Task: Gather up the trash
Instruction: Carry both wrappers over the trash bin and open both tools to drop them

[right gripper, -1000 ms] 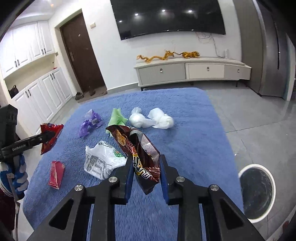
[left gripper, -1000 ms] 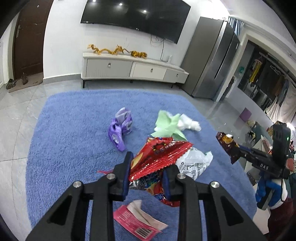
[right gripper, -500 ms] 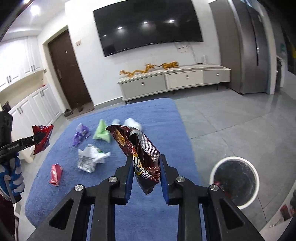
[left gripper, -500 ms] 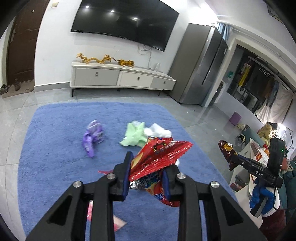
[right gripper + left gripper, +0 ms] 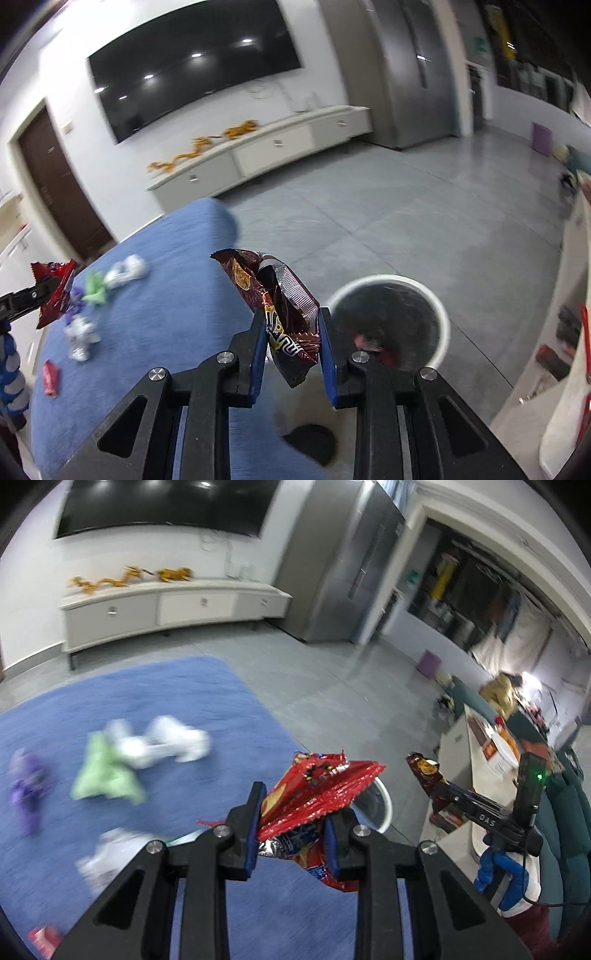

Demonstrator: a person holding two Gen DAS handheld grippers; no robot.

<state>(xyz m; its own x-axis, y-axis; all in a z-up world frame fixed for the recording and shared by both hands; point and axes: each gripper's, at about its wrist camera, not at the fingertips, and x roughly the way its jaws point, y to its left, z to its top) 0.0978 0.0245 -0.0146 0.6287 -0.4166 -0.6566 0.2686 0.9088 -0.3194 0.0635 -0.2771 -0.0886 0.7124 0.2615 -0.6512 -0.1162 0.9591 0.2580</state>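
Observation:
My left gripper is shut on a red snack bag and holds it in the air above the blue rug. My right gripper is shut on a dark brown snack bag, just left of a white round trash bin on the grey floor. The bin's rim shows behind the red bag in the left wrist view. The right gripper also shows in the left wrist view, and the left one in the right wrist view.
On the rug lie a green wrapper, white crumpled bags, a purple wrapper, a white printed bag and a small red packet. A TV cabinet stands at the far wall. A counter is on the right.
Both grippers have swung right with their bags, away from the rug's trash. The trash bin is now close in front of the right gripper.

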